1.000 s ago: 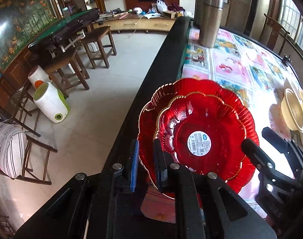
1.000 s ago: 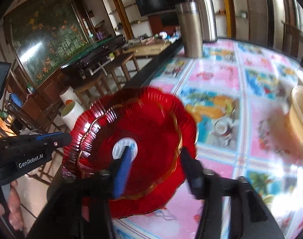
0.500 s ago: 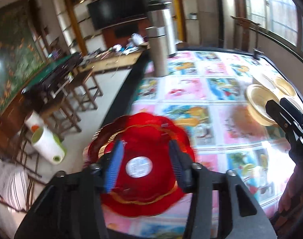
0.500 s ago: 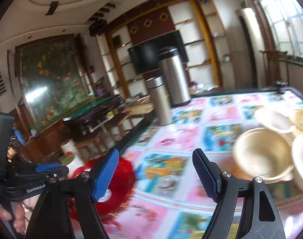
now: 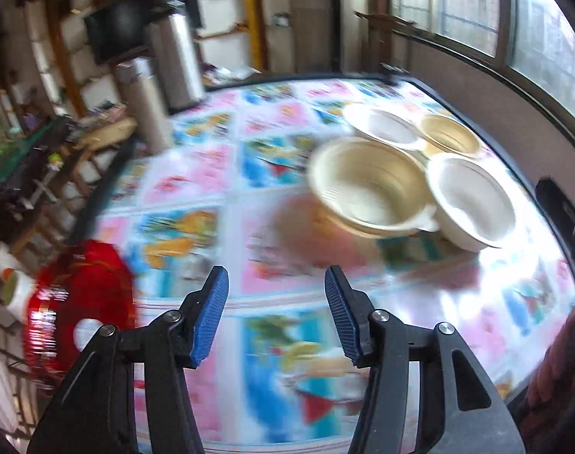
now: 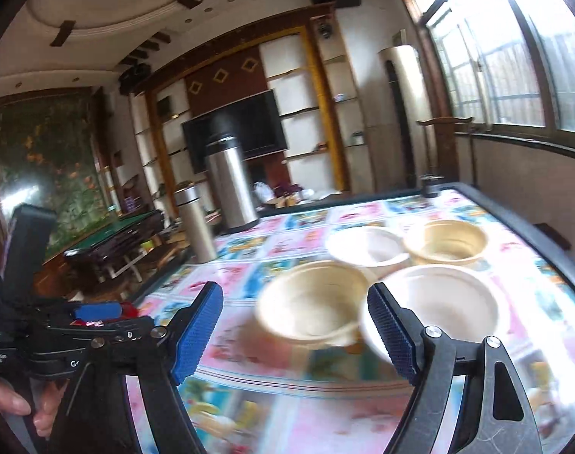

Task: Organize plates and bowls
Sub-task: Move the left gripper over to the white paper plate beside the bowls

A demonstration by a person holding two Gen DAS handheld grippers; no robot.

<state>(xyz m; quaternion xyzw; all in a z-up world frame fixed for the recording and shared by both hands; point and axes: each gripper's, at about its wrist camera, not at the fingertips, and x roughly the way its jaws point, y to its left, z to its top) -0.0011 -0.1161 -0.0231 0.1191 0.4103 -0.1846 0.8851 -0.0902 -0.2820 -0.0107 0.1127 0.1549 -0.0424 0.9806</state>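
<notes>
Two stacked red scalloped plates (image 5: 79, 302) lie blurred at the table's left edge, apart from both grippers. A tan bowl (image 5: 367, 185) and a white bowl (image 5: 473, 200) sit together right of centre. Behind them are another white bowl (image 5: 382, 128) and another tan bowl (image 5: 448, 136). My left gripper (image 5: 275, 276) hovers over the tablecloth short of the bowls, its jaws opening with nothing between them. My right gripper (image 6: 293, 295) is open and empty, and the near tan bowl (image 6: 314, 302) and white bowl (image 6: 439, 302) lie just beyond its fingers.
Two steel flasks (image 6: 196, 223) (image 6: 230, 185) stand at the table's far left. A small dark object (image 6: 431, 185) sits at the far corner. The dark table rim (image 6: 533, 238) runs along a wall under windows on the right. A person's hand (image 6: 19, 408) holds the left gripper.
My left gripper let go of the red plates' rim and opened. Both grippers swung right, away from the plates and towards the bowls. The right gripper opened wider.
</notes>
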